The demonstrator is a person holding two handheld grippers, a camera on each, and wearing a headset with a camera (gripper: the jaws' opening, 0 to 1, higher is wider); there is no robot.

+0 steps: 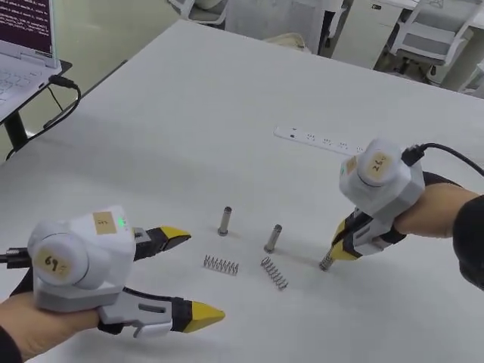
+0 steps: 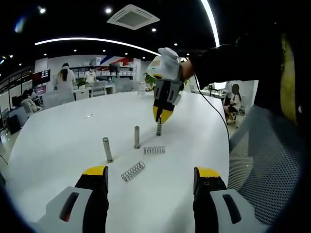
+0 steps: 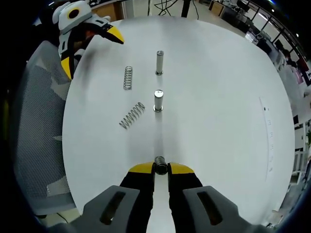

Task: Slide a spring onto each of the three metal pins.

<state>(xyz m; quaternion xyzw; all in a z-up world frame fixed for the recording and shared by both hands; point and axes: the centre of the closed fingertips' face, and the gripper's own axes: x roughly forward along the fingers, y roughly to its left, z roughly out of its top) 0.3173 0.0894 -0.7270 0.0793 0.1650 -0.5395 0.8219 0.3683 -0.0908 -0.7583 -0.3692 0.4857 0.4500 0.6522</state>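
While my left gripper (image 1: pixel 206 274) hovers at lower left with jaws open, my right gripper (image 1: pixel 335 253) clamps the rightmost pin (image 1: pixel 326 264) on the bench (image 1: pixel 227 113).

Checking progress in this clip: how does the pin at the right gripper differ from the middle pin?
The end pin has a spring coiled round it; the middle pin is bare, smooth metal. The end pin sits between the shut jaws of the right gripper; the middle pin stands free, with nothing touching it. Both stand on the white table.
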